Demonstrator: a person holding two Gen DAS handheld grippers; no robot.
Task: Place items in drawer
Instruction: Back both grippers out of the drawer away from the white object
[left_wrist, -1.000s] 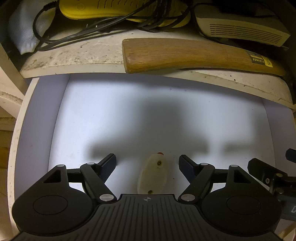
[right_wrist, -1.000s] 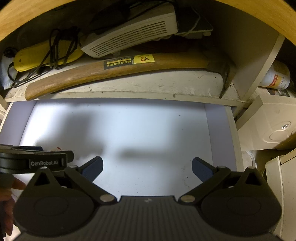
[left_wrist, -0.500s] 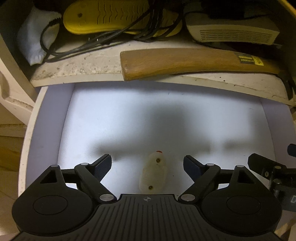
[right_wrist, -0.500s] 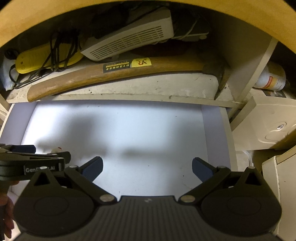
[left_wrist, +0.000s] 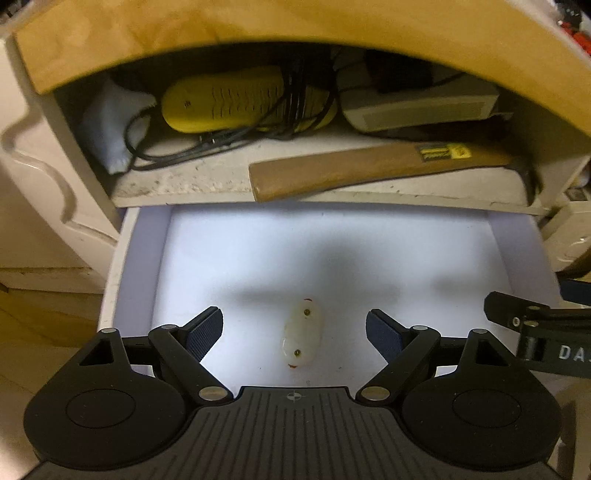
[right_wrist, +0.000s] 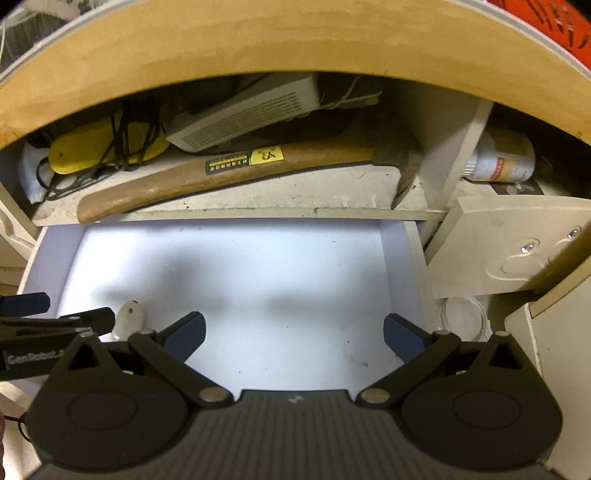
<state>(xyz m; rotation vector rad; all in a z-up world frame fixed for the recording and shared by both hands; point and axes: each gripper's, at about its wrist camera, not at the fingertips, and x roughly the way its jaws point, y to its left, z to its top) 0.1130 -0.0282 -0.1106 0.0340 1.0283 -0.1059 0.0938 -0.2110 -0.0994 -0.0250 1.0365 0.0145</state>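
Left gripper (left_wrist: 294, 334) wide open above a pulled-out white drawer (left_wrist: 129, 266), jaws having just been opening, both blue pads clear of the small item lying on the drawer floor between and below them. Right gripper (right_wrist: 294, 334) likewise spread wide over the right half of the same drawer, nothing between its jaws, only bare white floor.

Above the drawer, a dusty pale shelf (left_wrist: 207, 181) under a curved wooden worktop edge (left_wrist: 295, 33), crowded with a yellow ribbed plastic case (left_wrist: 229, 98) wrapped in black cable, a grey vented box (left_wrist: 417, 110) and a wooden-handled hatchet (left_wrist: 369, 168) with a yellow label. To the right of the shelf, seen from the right wrist view, a white bottle (right_wrist: 502, 160) lying on its side.

In the drawer itself, one small white oval plastic piece (left_wrist: 302, 338) with two tiny brass dots and red tips, lying flat near the front, left of centre, touching neither gripper.

Step in hand, judged from this: release of the white piece done, item resting inside the drawer. Next move likely a lift clear of the drawer, then either a reach for another item, none of which shows here, or a push on the drawer front, which is out of view. Care needed not to knock the hatchet handle overhanging the shelf edge.
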